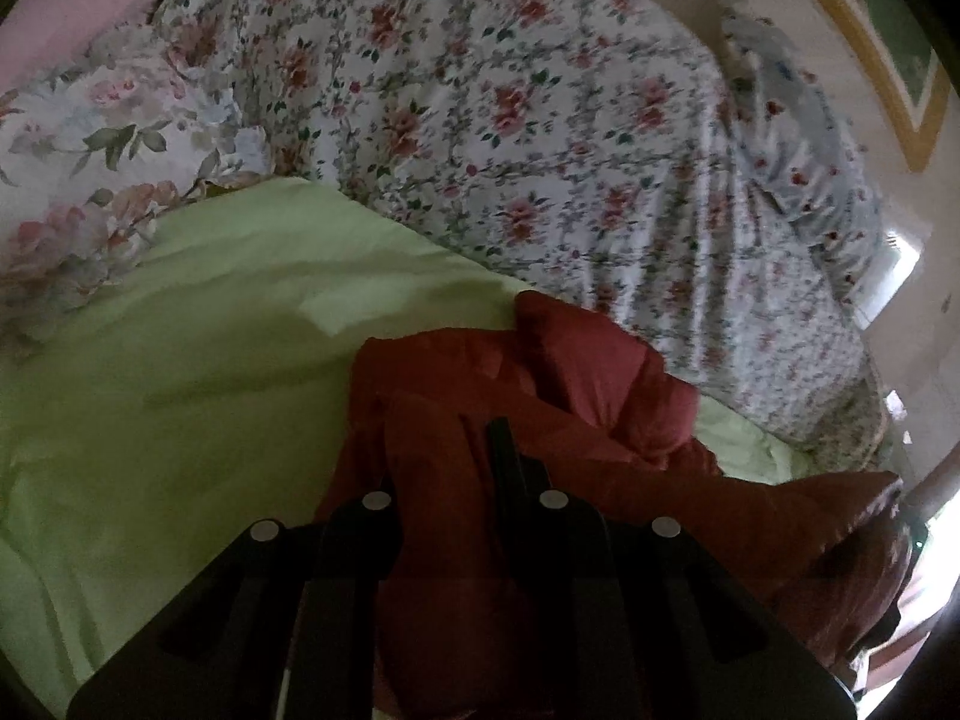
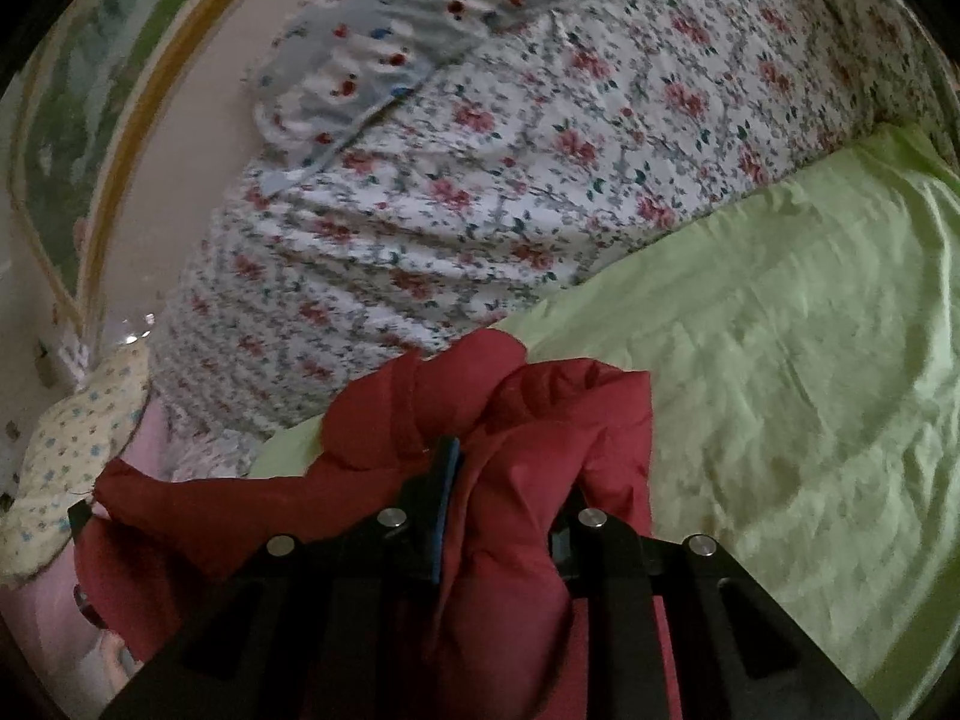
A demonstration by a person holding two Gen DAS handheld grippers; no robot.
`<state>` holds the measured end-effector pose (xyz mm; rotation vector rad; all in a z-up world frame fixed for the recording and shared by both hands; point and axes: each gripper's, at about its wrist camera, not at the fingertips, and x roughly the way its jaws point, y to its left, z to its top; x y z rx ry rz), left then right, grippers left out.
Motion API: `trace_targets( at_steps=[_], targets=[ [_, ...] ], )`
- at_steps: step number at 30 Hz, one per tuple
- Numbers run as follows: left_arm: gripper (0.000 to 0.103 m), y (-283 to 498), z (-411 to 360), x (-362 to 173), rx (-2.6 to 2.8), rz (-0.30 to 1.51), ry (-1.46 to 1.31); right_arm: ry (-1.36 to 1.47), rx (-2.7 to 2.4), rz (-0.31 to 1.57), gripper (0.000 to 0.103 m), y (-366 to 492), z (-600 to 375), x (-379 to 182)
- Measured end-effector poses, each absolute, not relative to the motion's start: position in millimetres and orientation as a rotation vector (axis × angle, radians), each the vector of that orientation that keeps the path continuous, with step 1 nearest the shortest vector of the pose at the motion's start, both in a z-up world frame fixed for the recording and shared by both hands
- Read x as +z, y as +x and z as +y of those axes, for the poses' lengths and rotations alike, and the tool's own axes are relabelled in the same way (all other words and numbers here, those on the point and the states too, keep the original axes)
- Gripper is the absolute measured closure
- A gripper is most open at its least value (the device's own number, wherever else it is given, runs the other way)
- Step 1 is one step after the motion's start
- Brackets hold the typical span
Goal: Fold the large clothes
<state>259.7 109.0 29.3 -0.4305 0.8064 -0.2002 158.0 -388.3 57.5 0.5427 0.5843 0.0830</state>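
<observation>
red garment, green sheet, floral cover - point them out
red garment (image 2: 576,414): right wrist view, bunched fold beyond the fingers
green sheet (image 1: 180,360): left wrist view, flat stretch left of the garment
floral cover (image 1: 480,120): left wrist view, middle of the rose-print mound
</observation>
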Motion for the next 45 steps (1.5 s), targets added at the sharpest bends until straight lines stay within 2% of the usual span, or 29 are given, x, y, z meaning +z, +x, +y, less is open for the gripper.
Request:
trace_targets(
  at_steps=[11,24,26,29,31,32,37,45],
  targets=[
    [0.086,335,94,-12,-0.115,0.876,-0.384,0.534,-0.025,0.648,0.082,233,-398,15],
    [0.083,383,81,-30,-0.116,0.900,-0.374,0.537,-0.102,0.692,0.082,285,-412,-18],
    [0.080,381,85,-27,-0.136,0.896,-0.391,0.537,-0.114,0.695,0.082,292,-413,-21],
    [0.067,368,94,-14,-0.163,0.868,-0.407,0.531,-0.133,0.705,0.082,301,-413,-26],
    [0.045,350,100,0,-0.147,0.830,-0.395,0.523,-0.139,0.708,0.082,304,-411,-27],
    [0.041,340,103,9,-0.129,0.804,-0.380,0.519,-0.143,0.711,0.082,305,-411,-28],
    [0.039,293,105,41,-0.189,0.718,-0.366,0.538,-0.148,0.710,0.082,308,-413,-33],
    [0.039,259,43,38,-0.366,0.762,-0.246,0.528,-0.162,0.716,0.081,311,-412,-32]
  ],
)
